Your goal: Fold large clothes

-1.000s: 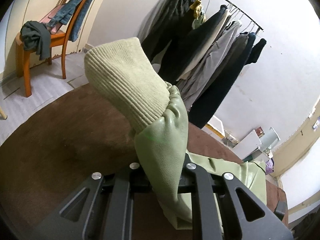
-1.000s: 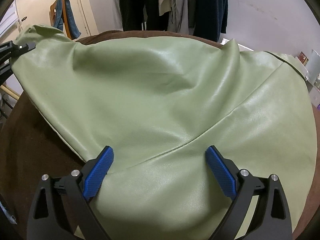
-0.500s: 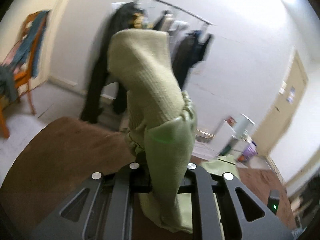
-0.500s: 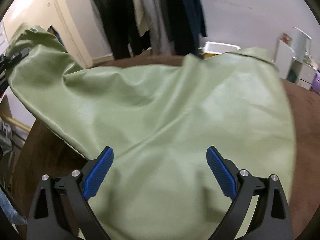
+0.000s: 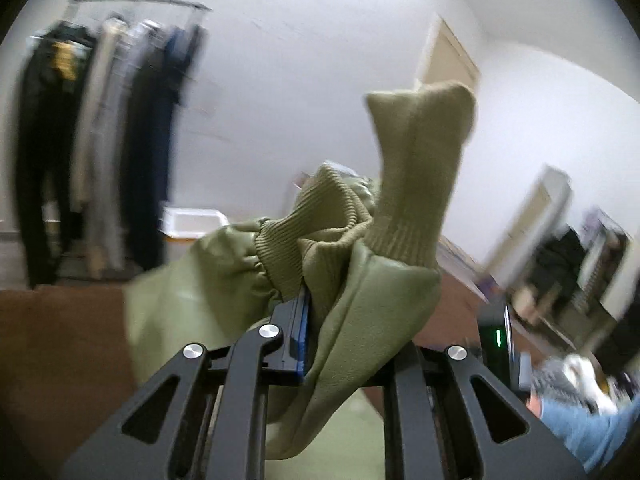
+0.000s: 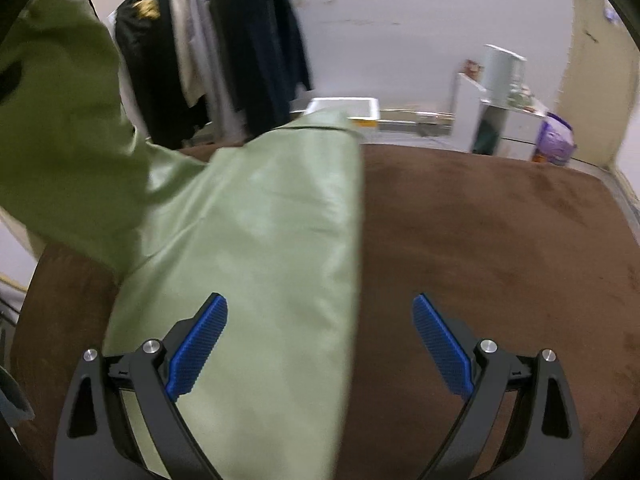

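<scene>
Left gripper [image 5: 316, 320]: jaws clamped tight on the ribbed cuff [image 5: 416, 184] and sleeve end of the green jacket [image 6: 256, 240]. The cuff sticks up above the fingers, and leathery fabric bunches on both sides of them. Frame is motion-blurred.

Right gripper [image 6: 320, 344]: jaws wide apart, nothing between the blue pads [image 6: 198, 344]. It hangs over the jacket's right edge; left pad is above fabric, right pad above bare brown table cover [image 6: 500, 232].

Jacket body lies flat on the left half of the table. Its sleeve is lifted off the surface, rising to the upper left in the right wrist view.

Further back: a white bin [image 6: 344, 108] on the floor, a rack of dark hanging clothes [image 6: 224, 40], a white shelf unit [image 6: 496, 100], pale wall, a door [image 5: 448, 60].
</scene>
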`<state>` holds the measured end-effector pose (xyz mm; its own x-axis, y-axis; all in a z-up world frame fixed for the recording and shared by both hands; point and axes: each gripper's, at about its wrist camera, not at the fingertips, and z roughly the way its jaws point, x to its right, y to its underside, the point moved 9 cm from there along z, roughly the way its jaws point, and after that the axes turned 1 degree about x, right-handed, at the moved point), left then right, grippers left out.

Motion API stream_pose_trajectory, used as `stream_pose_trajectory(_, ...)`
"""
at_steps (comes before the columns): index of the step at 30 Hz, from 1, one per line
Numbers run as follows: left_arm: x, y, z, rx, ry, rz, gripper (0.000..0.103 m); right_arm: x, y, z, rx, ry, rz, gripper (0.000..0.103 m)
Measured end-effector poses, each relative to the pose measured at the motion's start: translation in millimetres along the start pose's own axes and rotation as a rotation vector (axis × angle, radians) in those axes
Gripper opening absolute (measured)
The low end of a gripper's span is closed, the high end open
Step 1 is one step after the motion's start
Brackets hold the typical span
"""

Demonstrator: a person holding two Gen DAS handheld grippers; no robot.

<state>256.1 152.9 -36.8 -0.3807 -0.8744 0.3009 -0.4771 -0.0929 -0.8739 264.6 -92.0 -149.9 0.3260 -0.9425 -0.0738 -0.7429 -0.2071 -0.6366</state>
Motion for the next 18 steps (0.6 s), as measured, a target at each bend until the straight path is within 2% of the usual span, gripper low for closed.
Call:
stream_pose_trajectory(4, 53, 68, 43, -0.177, 0.111, 0.07, 0.016, 41, 7, -20, 0.007, 0.065, 0.021, 0.093)
stream_pose_trajectory(7, 73, 126, 60, -0.311, 0.156, 0.089, 0.016, 61, 15, -27, -0.006, 0.091, 0.03, 0.093)
stream_pose_trajectory(11, 66, 185, 64, -0.427, 0.169, 0.067, 0.016, 78, 28, -33, -0.027, 0.113, 0.022, 0.093)
stream_pose_trajectory(15, 56, 220, 62, -0.494, 0.204, 0.013, 0.016, 81, 39, -32, -0.053, 0.115, 0.018, 0.093)
stream_pose_trajectory(18, 64, 245, 59, -0.556, 0.235, 0.028, 0.016, 77, 45, -25, -0.071, 0.1, 0.022, 0.093)
